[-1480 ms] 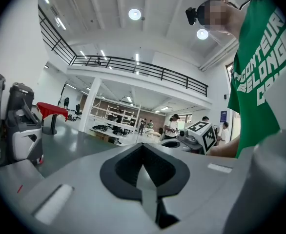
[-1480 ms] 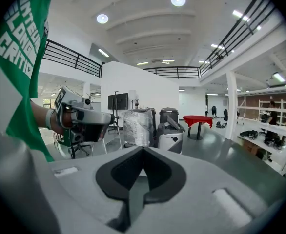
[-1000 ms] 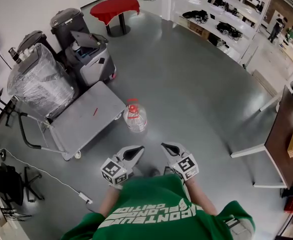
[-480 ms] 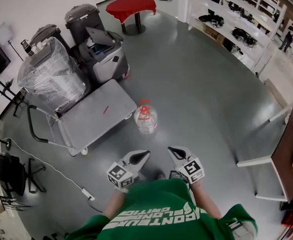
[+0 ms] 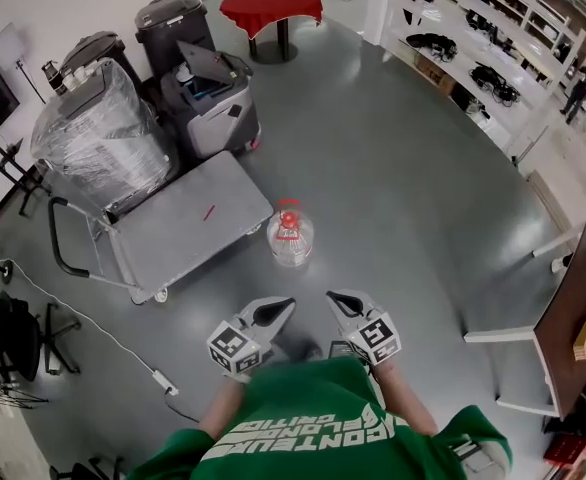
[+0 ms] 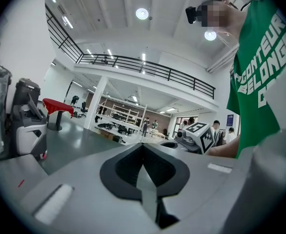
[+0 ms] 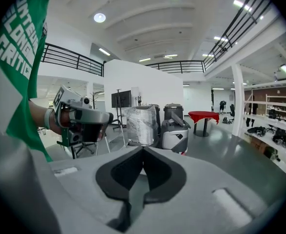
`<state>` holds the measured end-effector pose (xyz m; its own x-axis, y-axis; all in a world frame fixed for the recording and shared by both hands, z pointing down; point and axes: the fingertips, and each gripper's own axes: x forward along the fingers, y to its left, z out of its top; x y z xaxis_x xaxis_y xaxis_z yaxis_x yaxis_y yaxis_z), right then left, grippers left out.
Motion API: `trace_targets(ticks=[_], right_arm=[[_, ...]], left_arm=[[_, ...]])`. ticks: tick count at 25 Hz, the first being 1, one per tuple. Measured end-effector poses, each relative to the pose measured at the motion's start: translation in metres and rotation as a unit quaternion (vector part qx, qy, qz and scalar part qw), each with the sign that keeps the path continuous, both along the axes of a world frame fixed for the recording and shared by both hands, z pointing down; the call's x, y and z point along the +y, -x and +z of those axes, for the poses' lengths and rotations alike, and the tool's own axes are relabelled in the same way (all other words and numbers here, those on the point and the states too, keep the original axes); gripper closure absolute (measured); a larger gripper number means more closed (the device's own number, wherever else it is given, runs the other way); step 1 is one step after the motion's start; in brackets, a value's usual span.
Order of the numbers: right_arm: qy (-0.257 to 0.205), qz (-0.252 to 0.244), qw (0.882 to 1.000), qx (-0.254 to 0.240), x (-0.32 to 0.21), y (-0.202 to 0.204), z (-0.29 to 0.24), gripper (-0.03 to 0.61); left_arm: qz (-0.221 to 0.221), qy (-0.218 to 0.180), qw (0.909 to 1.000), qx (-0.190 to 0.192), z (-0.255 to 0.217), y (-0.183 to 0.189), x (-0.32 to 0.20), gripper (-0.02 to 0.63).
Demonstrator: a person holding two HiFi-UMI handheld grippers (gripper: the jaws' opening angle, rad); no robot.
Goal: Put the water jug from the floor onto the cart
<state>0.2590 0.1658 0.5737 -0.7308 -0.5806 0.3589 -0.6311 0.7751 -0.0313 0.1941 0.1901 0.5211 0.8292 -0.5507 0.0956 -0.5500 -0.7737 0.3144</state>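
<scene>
Jug (image 5: pixel 291 238) upright on floor (image 5: pixel 403 188) beside cart (image 5: pixel 173 230); we hold left gripper (image 5: pixel 276 310) and right gripper (image 5: pixel 341 301) near it, fingers (image 5: pixel 351 304) closed, empty.

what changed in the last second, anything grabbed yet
Only the head view shifted: the water jug and cart sit slightly further right in frame. Nothing was grabbed or released. Left tongs and right tongs stay shut and empty, short of the jug, still on the floor beside the cart.
</scene>
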Motion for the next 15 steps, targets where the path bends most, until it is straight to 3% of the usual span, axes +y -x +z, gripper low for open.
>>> trace_targets(ticks=[6,15], right_arm=[[-0.004,-0.009,1.000,0.011,-0.016,0.019,-0.005,0.586],[0.003,-0.009,1.000,0.025,-0.054,0.039,0.001,0.586]], left_arm=[[-0.032,0.033,0.9989,-0.001,0.020,0.035,-0.014,0.600],[-0.038,0.012,0.9992,0.004,0.006,0.064,-0.067,0.600]])
